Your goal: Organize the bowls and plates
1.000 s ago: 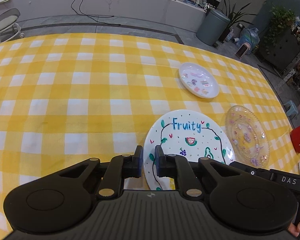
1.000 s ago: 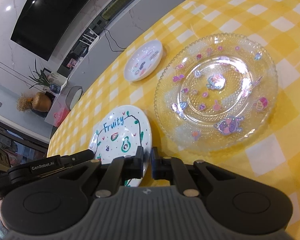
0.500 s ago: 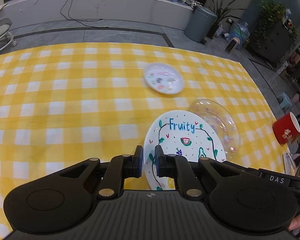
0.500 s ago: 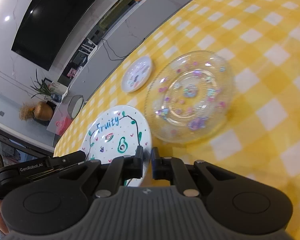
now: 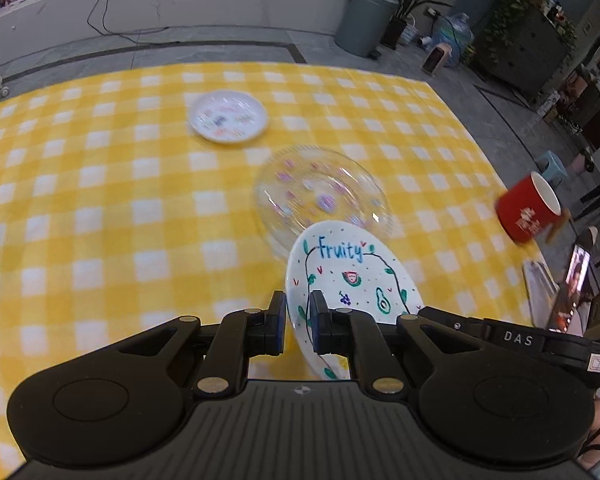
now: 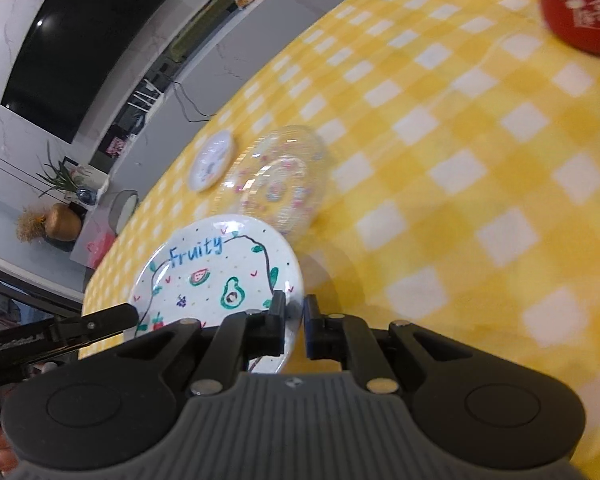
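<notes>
Fruity plate [image 5: 354,276] rim pinched between left fingers [image 5: 278,320], right fingers [image 6: 278,314]

- "Fruity" plate [image 5: 352,276]: glazed white ceramic by the look, glossy, hand-drawn coloured motifs.
- Clear plate [image 5: 324,196]: transparent glass or plastic, which one cannot be told; bumpy textured surface, shiny, with pastel stickers.
- Small white plate [image 5: 228,122]: smooth, glossy, printed.
- Tablecloth [image 5: 100,200]: woven cloth, matt, yellow-and-white check.
- Red mug [image 5: 528,212]: glossy outside, white inside.
- Left gripper [image 5: 298,322]: matt black plastic, ribbed grey housing, metal rivets.
- Right gripper [image 6: 294,326]: same matt plastic.
</notes>
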